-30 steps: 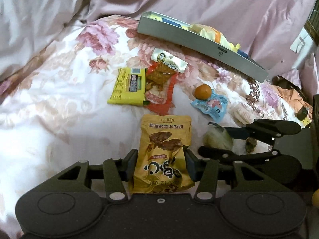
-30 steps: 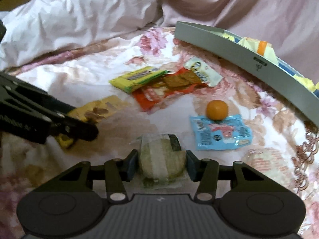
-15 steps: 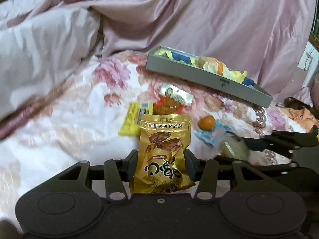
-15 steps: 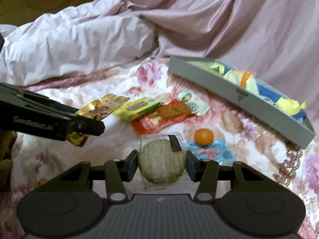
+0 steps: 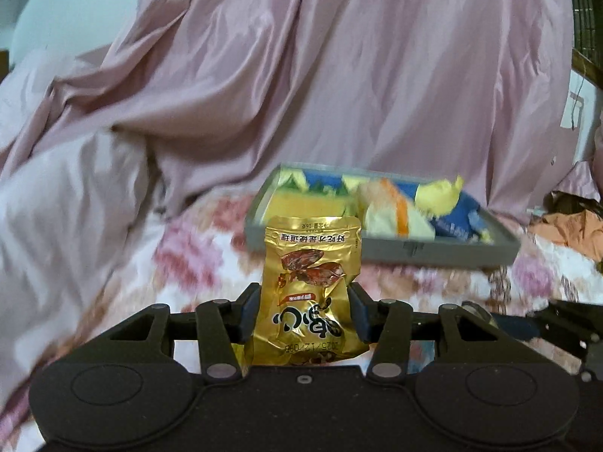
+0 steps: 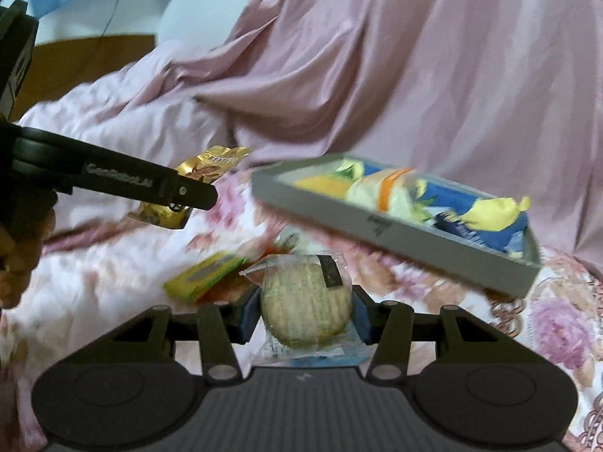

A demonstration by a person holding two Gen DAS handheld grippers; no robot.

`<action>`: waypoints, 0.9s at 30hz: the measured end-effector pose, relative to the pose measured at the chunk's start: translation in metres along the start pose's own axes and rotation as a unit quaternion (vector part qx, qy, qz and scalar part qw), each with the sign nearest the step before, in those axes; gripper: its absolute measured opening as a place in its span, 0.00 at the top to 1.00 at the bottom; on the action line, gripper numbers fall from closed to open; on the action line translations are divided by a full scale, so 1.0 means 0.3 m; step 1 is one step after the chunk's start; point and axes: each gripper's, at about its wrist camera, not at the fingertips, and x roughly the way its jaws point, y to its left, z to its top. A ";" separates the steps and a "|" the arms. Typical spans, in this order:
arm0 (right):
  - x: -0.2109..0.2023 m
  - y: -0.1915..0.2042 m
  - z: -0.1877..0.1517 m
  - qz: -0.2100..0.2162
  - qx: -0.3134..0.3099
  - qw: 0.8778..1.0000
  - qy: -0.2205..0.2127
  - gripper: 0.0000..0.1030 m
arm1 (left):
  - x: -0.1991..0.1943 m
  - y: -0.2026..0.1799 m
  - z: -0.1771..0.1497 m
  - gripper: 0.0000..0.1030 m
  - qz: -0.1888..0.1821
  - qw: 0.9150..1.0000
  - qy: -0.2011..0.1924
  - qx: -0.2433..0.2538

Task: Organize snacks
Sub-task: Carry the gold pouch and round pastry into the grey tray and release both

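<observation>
Bedding: floral sheet [image 5: 181,256] carries grey tray [image 5: 380,252], snack packets inside. My left gripper [image 5: 303,314] clamps gold snack pouch [image 5: 311,286], lifted short of tray. My right gripper [image 6: 306,314] grips wrapped round cake [image 6: 305,297], raised beside tray.

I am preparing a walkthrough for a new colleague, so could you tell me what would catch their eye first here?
Probably the shiny gold snack pouch clamped in the left claw, front and centre. Next, the round wrapped cake gripped in the right claw. Behind both, on the floral bedspread, lies a grey tray of yellow and blue packets.
</observation>
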 end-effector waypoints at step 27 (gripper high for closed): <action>0.238 -0.346 0.080 -0.121 0.116 0.970 -0.175 0.47 | 0.513 -0.184 0.248 0.50 0.042 0.995 -0.059 -0.073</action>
